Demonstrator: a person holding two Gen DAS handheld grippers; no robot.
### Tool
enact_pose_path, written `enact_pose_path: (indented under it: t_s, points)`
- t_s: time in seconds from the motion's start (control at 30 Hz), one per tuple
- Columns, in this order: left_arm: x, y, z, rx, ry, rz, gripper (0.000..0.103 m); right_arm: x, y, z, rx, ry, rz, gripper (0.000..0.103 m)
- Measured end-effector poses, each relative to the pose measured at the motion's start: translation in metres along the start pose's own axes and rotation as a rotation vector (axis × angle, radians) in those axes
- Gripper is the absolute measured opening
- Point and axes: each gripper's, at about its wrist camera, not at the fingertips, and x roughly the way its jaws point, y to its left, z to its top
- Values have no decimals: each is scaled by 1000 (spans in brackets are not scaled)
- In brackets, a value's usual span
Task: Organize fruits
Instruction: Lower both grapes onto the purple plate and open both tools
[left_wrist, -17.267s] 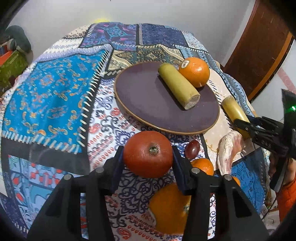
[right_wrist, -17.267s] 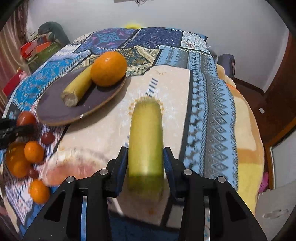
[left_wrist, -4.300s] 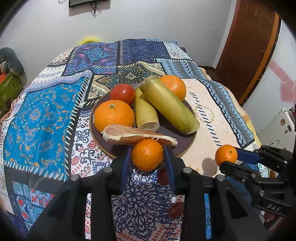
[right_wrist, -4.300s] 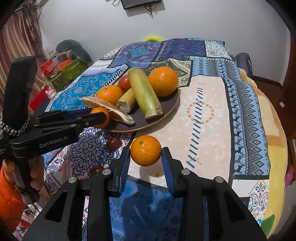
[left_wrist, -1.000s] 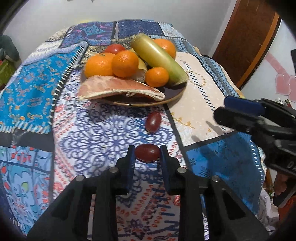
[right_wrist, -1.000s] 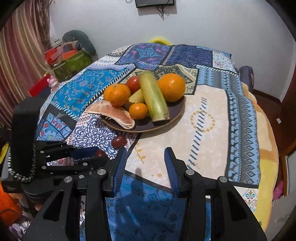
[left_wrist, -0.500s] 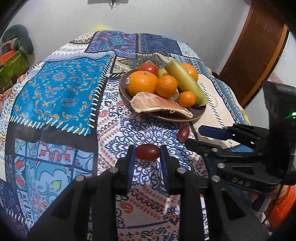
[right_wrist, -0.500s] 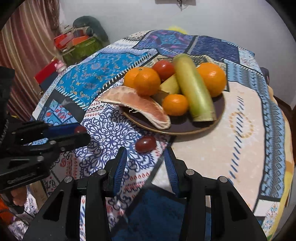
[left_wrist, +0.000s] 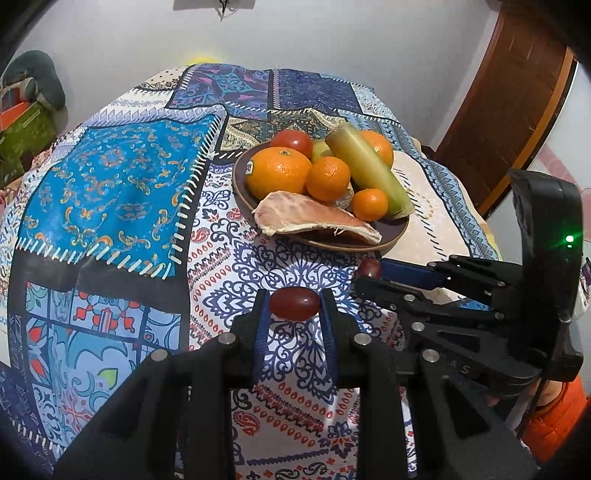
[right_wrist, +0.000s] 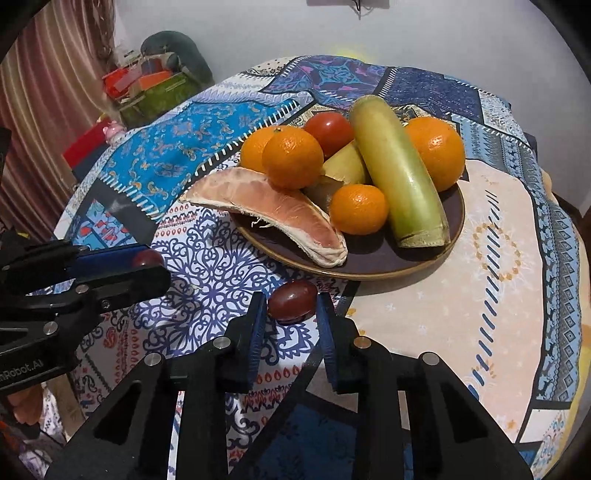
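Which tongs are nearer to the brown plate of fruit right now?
Right. The right tongs, shut on one dark red fruit, sit just short of the plate's near rim; the left tongs, holding another dark red fruit, hang farther back to its left.

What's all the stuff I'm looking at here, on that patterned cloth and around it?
Plate: one, dark brown, centre of the cloth.
Oranges: four, orange, on the plate; two large, two smaller.
Tomato: one, red, back of the plate.
Long green-yellow stalk: one, lying across the plate.
Short yellow piece: one, partly hidden under the stalk.
Pomelo wedge: one, pink, on the plate's near-left rim.
Small dark red fruits: two, one in each tool.
Patchwork cloth: one, blue and white.
Green box: one, behind the table.
Left gripper: black, shut on a red fruit.
Right gripper: black, shut on the other.
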Motion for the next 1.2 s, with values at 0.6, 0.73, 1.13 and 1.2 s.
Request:
enact_pose_path:
  t_s: [0.6,0.73,1.13,1.2]
  points:
    - [11,-40,42,57,-50,-21,26,-38,-40,11,80,-122,-19,26]
    - [25,-45,51,68,-41,-22,26,-34,-44,12,86,-121,-9,26]
    - [46,-46,58,44,-21,-42,26,-17,-45,12,94,-98,24,26]
    - [46,-46,57,46,-18,-46,27,-18,-48,11,100,-101,22,26]
